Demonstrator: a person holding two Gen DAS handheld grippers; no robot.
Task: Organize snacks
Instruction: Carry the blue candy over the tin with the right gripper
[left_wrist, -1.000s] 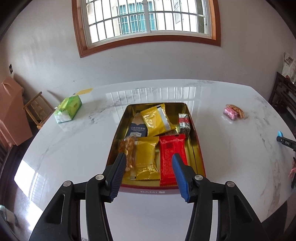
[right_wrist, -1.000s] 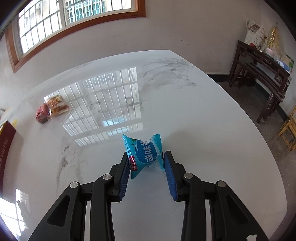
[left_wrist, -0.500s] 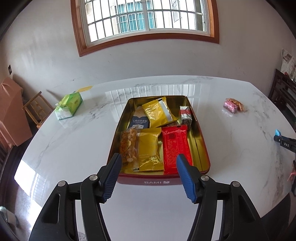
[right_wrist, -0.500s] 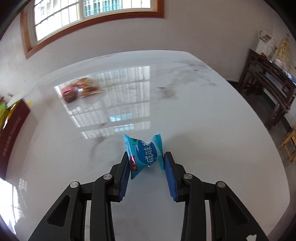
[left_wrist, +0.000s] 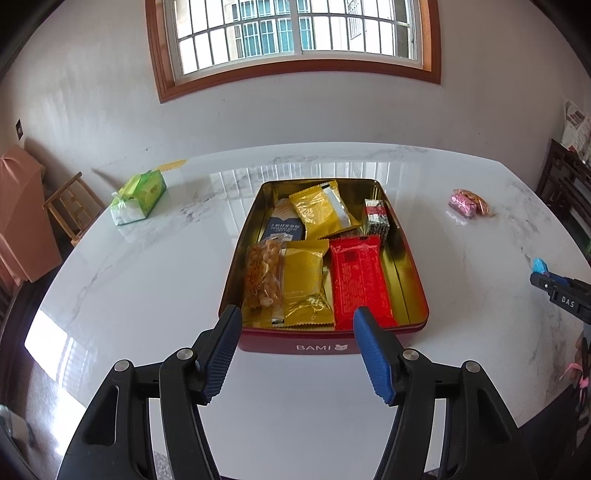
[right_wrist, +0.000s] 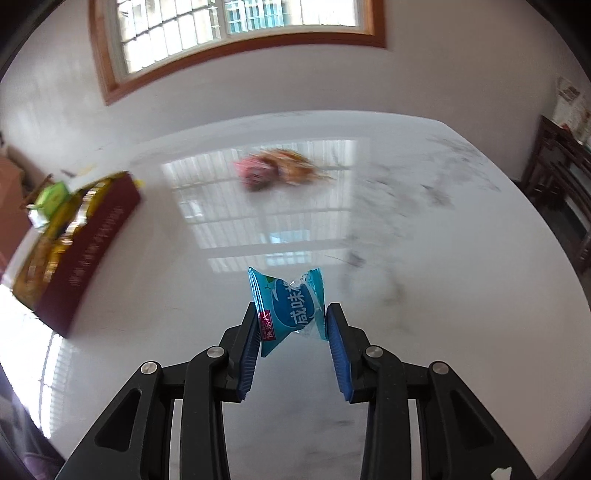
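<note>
right gripper (right_wrist: 290, 326) has its blue pads clamped on a small blue snack packet (right_wrist: 290, 304), jaws narrow, the wrapper pinched at both sides and held up clear of the white marble table (right_wrist: 424, 240). the packet stands between the fingertips with its white lettering facing the camera. the right wrist view is smeared with motion blur, so the background is soft: off to the left sits the dark red tin (right_wrist: 85, 251), and further back a pink and orange pair of wrapped snacks (right_wrist: 273, 170) lies on the tabletop, well apart from the tin.

over to the left gripper (left_wrist: 297, 349), and it's holding nothing, jaws standing about half open, hanging just in front of the tin's near wall with the "bami" lettering between the pads. the tin (left_wrist: 415, 280) is open and gold inside, and it's crowded: a red packet (left_wrist: 360, 280) at the near right, a gold packet (left_wrist: 303, 277) beside it, a clear bag of brown pieces (left_wrist: 262, 275) at the near left, another gold packet (left_wrist: 319, 212) further back, a dark blue packet (left_wrist: 282, 229) and a small silver and red packet (left_wrist: 375, 219) at the far right.

a green tissue pack (left_wrist: 138, 194) rests on the table far left. the right gripper's tip with a scrap of blue shows at the right edge of the left wrist view.
</note>
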